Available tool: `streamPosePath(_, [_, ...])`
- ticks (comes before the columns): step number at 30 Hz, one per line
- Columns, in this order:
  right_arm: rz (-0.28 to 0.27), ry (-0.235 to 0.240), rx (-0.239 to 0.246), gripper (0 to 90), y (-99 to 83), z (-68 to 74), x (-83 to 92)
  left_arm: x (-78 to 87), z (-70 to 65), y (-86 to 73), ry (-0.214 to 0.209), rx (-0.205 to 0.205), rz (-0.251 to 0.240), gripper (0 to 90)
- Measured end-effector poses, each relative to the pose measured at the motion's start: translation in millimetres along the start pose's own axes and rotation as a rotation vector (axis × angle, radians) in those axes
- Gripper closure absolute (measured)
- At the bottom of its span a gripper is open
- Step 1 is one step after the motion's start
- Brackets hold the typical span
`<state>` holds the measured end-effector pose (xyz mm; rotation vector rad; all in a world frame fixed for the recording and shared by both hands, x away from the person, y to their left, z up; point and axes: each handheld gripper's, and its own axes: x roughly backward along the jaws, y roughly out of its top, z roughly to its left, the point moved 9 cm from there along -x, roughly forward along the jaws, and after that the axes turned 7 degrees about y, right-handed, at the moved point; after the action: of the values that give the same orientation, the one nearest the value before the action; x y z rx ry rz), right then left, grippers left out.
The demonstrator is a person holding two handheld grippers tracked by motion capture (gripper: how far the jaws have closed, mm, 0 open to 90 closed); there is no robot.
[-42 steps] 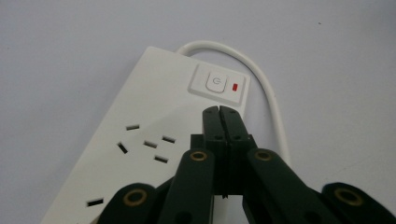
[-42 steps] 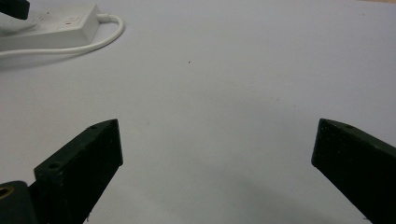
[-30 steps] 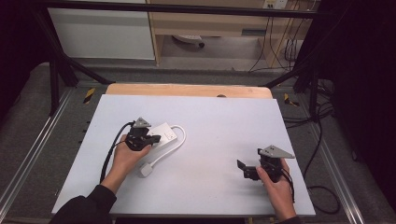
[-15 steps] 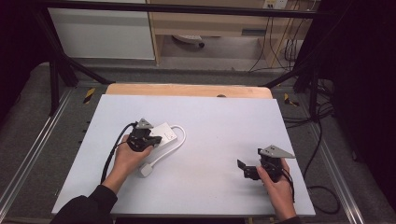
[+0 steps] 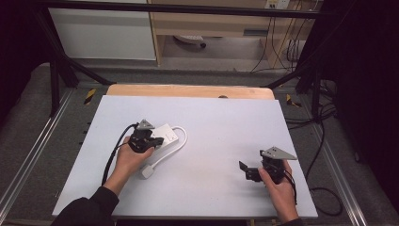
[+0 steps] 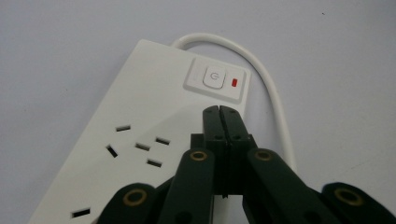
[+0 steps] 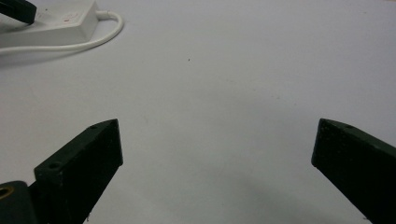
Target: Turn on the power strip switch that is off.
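Note:
A white power strip point(image 5: 165, 134) lies on the white table point(image 5: 211, 122) left of centre. Its white cord point(image 5: 175, 146) loops round to a plug point(image 5: 147, 171). In the left gripper view the strip point(image 6: 140, 121) shows sockets, a power button point(image 6: 214, 77) and a red light point(image 6: 234, 83). My left gripper point(image 6: 219, 111) is shut, with its tips over the strip just short of the button. From above, that left gripper point(image 5: 155, 140) sits at the strip's near end. My right gripper point(image 5: 245, 169) rests at the right, open and empty, its jaws wide apart point(image 7: 215, 154).
A wooden board point(image 5: 188, 90) edges the table's far side. Metal frame rails point(image 5: 28, 155) run along both sides, with cables point(image 5: 324, 141) hanging at the right. The far corner of the right gripper view holds the strip point(image 7: 60, 23) and cord.

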<state>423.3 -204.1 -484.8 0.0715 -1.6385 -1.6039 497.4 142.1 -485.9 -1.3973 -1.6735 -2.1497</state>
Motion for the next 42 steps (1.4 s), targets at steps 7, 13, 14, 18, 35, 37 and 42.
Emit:
streamPosePath(7, [0.005, -0.004, 0.001, 2.3, -0.6, -0.8, -0.5, -0.4, -0.2, -0.1, -0.009, 0.002, -0.003, 90.0])
streamPosePath(13, [0.003, -0.006, -0.004, 2.3, -0.6, -1.5, 0.1, -0.1, 0.4, -0.4, -0.005, 0.001, -0.001, 90.0])
streamPosePath(14, [0.002, -0.004, -0.004, 2.3, -0.5, -1.2, 0.1, -0.2, 0.5, -0.4, -0.007, 0.001, -0.001, 90.0])
streamPosePath(18, [0.008, -0.004, -0.007, 2.3, -1.6, -1.3, 0.0, -0.6, 0.7, -0.7, -0.02, 0.019, -0.002, 90.0])
streamPosePath(35, [0.013, 0.003, -0.005, 2.3, -1.6, -0.2, -0.7, -3.3, -0.9, -1.3, -0.021, 0.014, 0.006, 90.0])
streamPosePath(37, [0.014, 0.002, -0.005, 2.3, -1.8, -0.4, -0.9, -3.3, -0.8, -1.4, -0.022, 0.014, 0.004, 90.0])
streamPosePath(42, [0.008, -0.002, -0.007, 2.4, -1.1, -0.7, 0.1, -3.3, -0.8, -1.2, -0.013, 0.005, -0.001, 90.0])
